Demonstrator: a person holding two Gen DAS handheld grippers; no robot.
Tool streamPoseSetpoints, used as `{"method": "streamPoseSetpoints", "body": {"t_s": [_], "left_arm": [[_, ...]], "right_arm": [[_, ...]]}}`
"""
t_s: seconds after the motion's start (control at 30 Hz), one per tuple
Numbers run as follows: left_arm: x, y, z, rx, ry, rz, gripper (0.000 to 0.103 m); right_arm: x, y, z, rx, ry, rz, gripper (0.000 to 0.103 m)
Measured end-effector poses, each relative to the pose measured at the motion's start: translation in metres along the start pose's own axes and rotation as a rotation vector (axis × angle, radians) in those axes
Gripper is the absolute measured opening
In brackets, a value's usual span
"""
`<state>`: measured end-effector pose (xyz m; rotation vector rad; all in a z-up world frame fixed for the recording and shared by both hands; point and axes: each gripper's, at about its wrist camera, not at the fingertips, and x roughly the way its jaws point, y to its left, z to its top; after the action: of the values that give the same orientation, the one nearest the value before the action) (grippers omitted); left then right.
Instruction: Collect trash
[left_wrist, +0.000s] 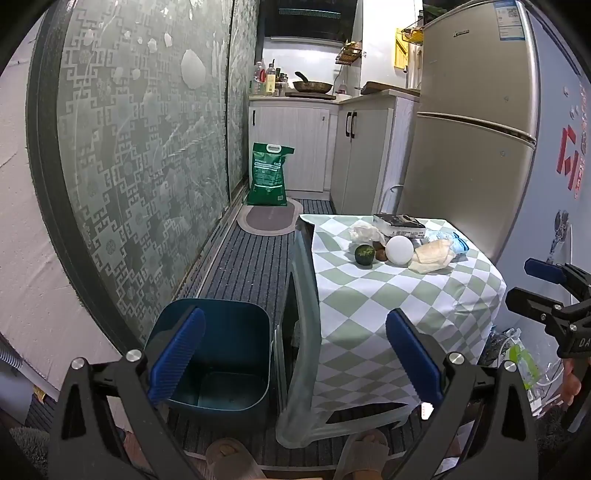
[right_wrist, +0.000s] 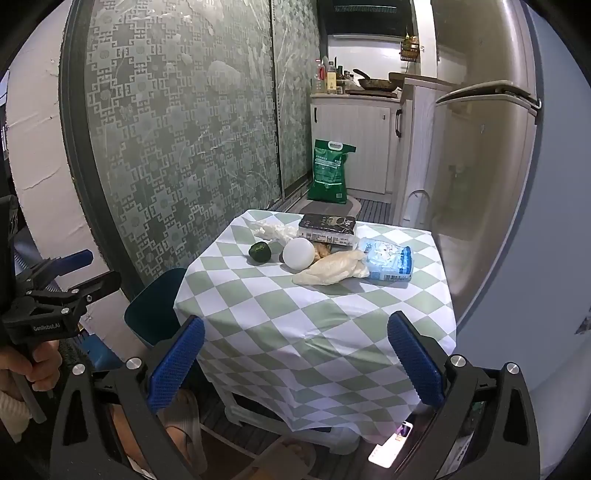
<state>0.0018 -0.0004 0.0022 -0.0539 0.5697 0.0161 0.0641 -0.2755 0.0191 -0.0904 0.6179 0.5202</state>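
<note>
A small table with a green-and-white checked cloth (right_wrist: 314, 317) carries a crumpled white plastic bag (right_wrist: 273, 230), a cream crumpled wrapper (right_wrist: 332, 271) and a blue-and-white packet (right_wrist: 388, 260). A dark blue trash bin (left_wrist: 218, 354) stands open and empty on the floor left of the table. My left gripper (left_wrist: 295, 354) is open and empty above the bin and the table's near edge. My right gripper (right_wrist: 295, 362) is open and empty in front of the table's near edge. Each gripper shows at the side of the other's view.
Also on the table: a small green fruit (right_wrist: 259, 252), a white ball (right_wrist: 298, 253), brown bits and a dark book (right_wrist: 327, 224). A fridge (left_wrist: 472, 122) stands right of the table, a patterned glass door (left_wrist: 147, 147) left. A green sack (left_wrist: 269, 173) and cabinets stand behind.
</note>
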Motion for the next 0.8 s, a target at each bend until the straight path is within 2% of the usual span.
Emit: {"method": "streamPoseSetpoints", "body": {"t_s": [0.7,0.8], "left_arm": [[-0.0029,0.0004,0.0097,-0.002,0.0,0.001,0.1],[-0.0038,-0.0019,0.0014,0.004,-0.005,0.002,0.1]], "right_arm": [[-0.0018,0.0006,0.0028,-0.003,-0.005,0.002,0.1],[-0.0009,0.0003,0.0009,-0.002,-0.006,0.004,0.1]]}}
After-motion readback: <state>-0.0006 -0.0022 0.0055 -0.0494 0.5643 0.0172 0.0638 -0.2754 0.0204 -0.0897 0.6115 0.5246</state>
